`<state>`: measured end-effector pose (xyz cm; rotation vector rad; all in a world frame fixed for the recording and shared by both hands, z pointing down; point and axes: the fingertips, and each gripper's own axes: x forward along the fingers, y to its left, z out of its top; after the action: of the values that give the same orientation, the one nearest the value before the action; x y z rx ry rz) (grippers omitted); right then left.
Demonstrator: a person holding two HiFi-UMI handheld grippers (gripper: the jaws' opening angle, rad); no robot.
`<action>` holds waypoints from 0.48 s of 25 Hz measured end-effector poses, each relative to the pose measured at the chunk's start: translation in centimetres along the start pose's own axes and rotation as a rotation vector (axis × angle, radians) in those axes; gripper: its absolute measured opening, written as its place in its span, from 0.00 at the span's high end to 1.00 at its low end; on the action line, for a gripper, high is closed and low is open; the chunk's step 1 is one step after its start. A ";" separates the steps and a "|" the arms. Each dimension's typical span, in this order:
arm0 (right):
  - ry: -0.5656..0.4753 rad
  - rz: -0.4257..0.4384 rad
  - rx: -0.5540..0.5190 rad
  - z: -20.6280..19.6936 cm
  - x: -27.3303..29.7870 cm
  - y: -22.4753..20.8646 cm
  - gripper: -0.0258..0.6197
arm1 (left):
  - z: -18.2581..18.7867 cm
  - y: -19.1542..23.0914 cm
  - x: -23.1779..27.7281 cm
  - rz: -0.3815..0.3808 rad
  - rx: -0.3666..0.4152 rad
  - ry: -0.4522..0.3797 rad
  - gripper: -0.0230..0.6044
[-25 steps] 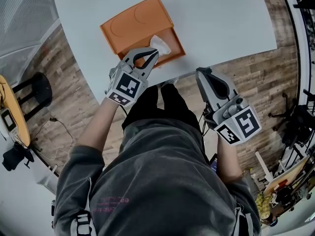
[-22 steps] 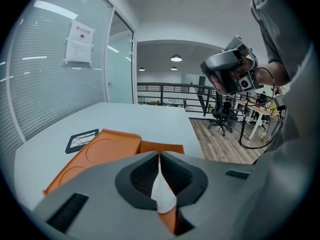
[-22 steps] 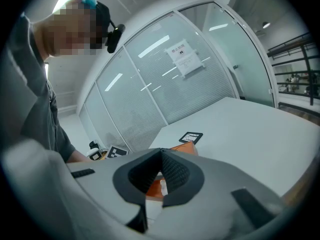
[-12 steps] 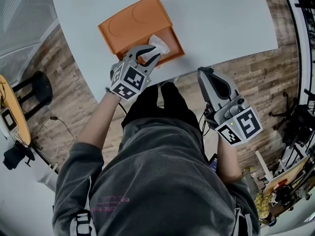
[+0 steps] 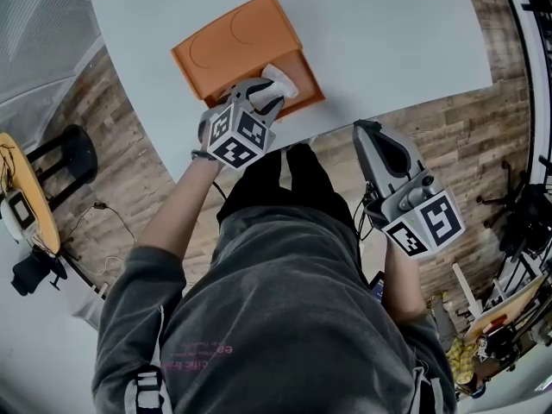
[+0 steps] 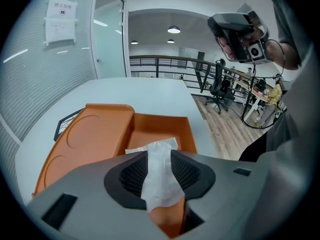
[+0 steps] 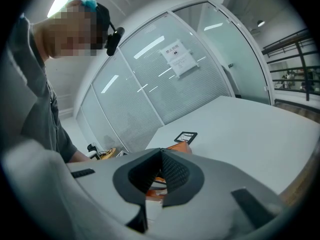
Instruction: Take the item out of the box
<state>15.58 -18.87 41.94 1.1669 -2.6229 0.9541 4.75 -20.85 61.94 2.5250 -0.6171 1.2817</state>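
The box (image 5: 233,41) is being borne by the table (image 5: 388,33) close to its near edge, its lid lying flat behind the open compartment, and a framed card (image 6: 64,128) is being left behind it at the far edge. The item (image 5: 283,78) is being kept in that compartment, standing up between the opening jaws of the left gripper (image 5: 269,93). The right gripper (image 5: 369,129) is being held off the near edge, to the right, well apart from the box.

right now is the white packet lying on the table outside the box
No, the white packet sits inside the open orange box.
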 end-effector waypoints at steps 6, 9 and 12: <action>-0.001 -0.013 0.010 0.3 -0.8 -1.2 0.95 | -0.3 -0.5 1.6 -0.010 0.020 0.084 0.71; 0.002 -0.018 0.016 0.4 -0.7 -1.6 0.95 | -0.5 -0.4 2.2 -0.017 0.013 0.112 0.71; 0.004 -0.020 0.020 0.4 -0.5 -1.8 0.95 | -1.0 -0.3 2.6 -0.021 0.012 0.140 0.71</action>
<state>17.24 -19.68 42.35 1.1918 -2.5995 0.9796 5.53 -20.87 64.58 2.4185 -0.5525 1.4431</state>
